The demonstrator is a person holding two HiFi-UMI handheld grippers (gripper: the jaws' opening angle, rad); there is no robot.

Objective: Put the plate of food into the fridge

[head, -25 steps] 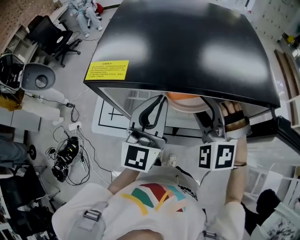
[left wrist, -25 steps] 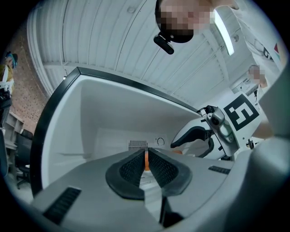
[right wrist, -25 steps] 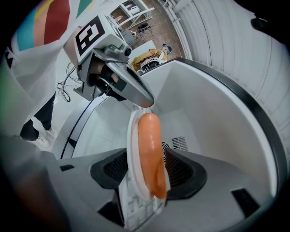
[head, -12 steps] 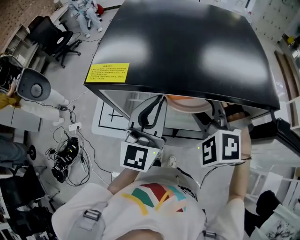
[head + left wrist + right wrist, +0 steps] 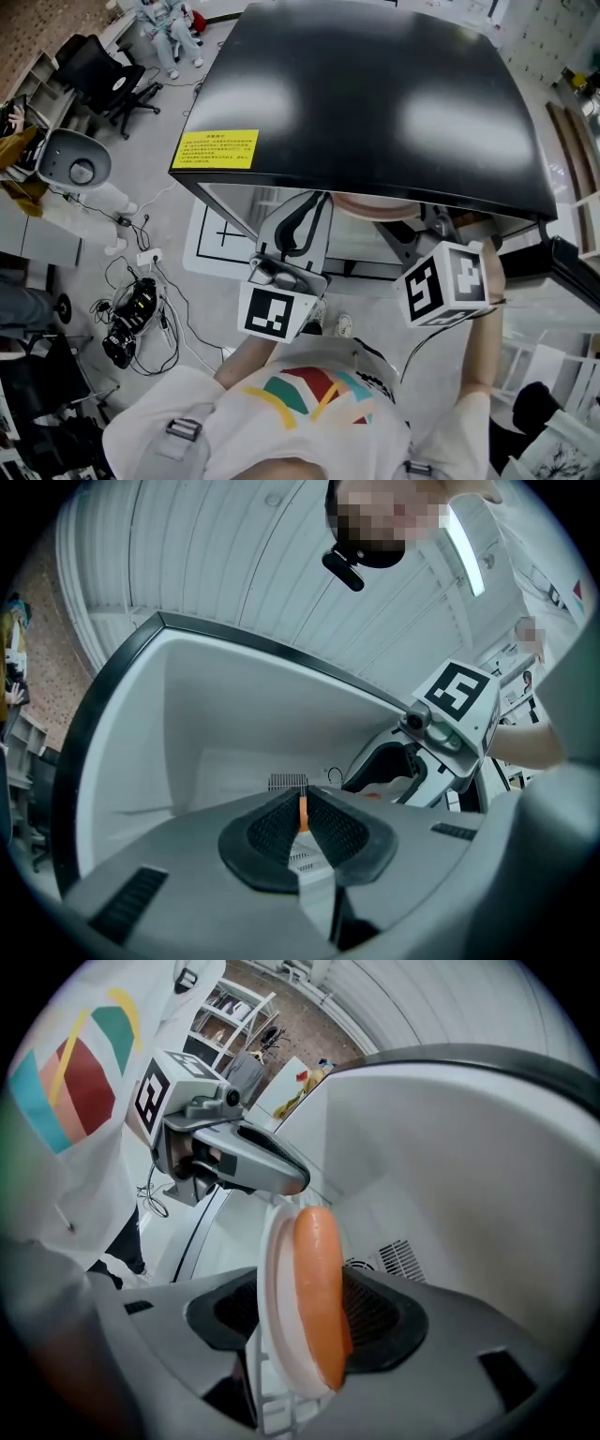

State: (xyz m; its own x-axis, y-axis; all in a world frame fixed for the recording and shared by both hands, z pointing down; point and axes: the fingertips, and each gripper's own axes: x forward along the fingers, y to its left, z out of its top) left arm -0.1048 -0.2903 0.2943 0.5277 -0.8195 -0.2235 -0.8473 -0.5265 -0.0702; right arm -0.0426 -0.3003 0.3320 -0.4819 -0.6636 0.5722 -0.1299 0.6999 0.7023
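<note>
A white plate [image 5: 275, 1283] carrying an orange sausage-shaped food [image 5: 321, 1288] is gripped at its near rim by my right gripper [image 5: 305, 1324], which is shut on it. My left gripper [image 5: 281, 1177] meets the plate's far rim. In the left gripper view its pads [image 5: 272, 829] are closed on a thin orange-and-white edge. In the head view the plate [image 5: 375, 204] sits just inside the open fridge [image 5: 375, 84], under the black top's front edge. The left gripper [image 5: 317, 199] and right gripper [image 5: 422, 216] reach in from either side. The fridge's white inner walls [image 5: 234, 724] surround both.
A back-wall vent [image 5: 398, 1258] lies beyond the plate. The fridge door's dark edge [image 5: 562, 253] stands at the right. A white floor mat [image 5: 211, 234], a tangle of cables [image 5: 136, 305], an office chair [image 5: 103, 75] and a grey round seat [image 5: 75, 159] are at the left.
The right gripper has rolled, so its marker cube now shows different faces and sits slightly to the right. The hand above it is out of sight. The left gripper has stayed put.
</note>
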